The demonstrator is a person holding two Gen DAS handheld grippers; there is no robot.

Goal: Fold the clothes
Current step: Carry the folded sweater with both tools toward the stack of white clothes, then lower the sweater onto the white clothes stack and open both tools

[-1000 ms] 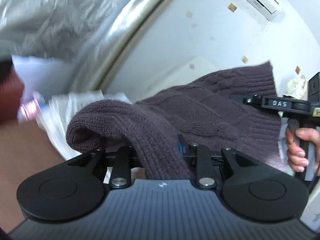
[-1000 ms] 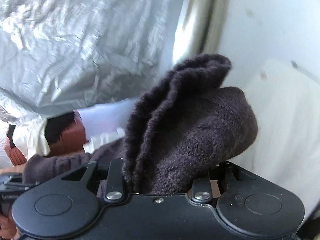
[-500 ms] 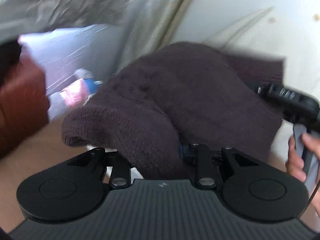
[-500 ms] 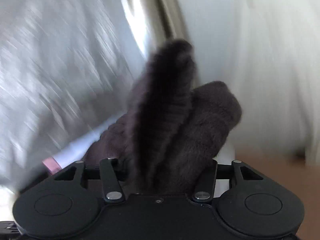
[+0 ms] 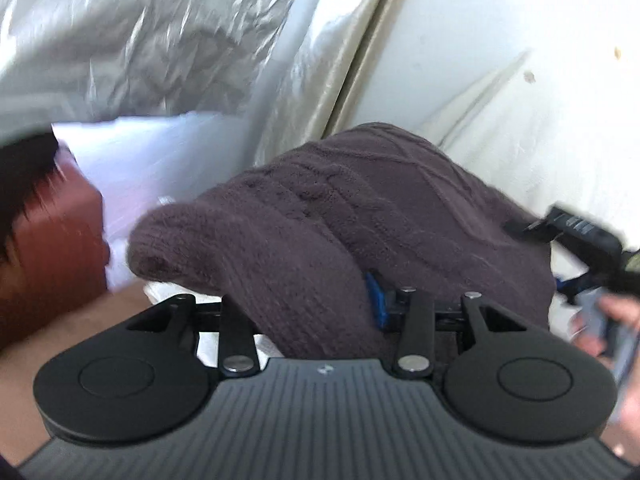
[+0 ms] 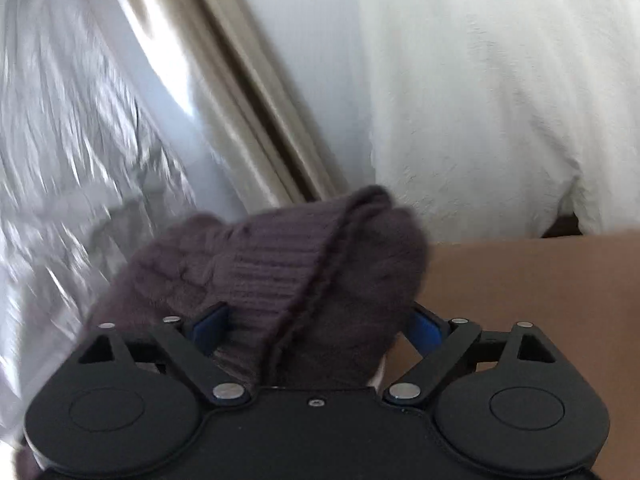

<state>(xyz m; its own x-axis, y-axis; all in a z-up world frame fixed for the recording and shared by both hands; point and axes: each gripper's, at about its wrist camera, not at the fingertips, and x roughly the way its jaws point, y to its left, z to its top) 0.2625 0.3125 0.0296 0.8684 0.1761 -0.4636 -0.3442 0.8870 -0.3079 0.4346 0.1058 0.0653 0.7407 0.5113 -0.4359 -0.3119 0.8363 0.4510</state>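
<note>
A dark purple-brown cable-knit sweater [image 5: 380, 216] lies bunched over my left gripper [image 5: 312, 292]. The knit fills the gap between its fingers. The blue pad [image 5: 376, 300] still rests against the knit while the jaws are opening. In the right wrist view the sweater's ribbed hem [image 6: 280, 272] sits between the fingers of my right gripper [image 6: 316, 320]. Its jaws are opening and stand wide, and bare table shows beside the right pad [image 6: 424, 328]. The right gripper [image 5: 580, 228] and a person's hand [image 5: 616, 320] also appear at the right edge of the left wrist view.
Crinkled silver sheeting [image 5: 140, 40] hangs behind, next to a beige fold [image 6: 248, 120] and a white cloth-covered surface [image 6: 480, 100]. A red-brown box [image 5: 52, 248] and white paper [image 5: 160, 160] sit at the left. The brown table [image 6: 540, 300] spreads to the right.
Both grippers came down toward the table with the sweater. The right gripper rolled and spread its jaws wide off the fabric. The left jaws widened a little.
</note>
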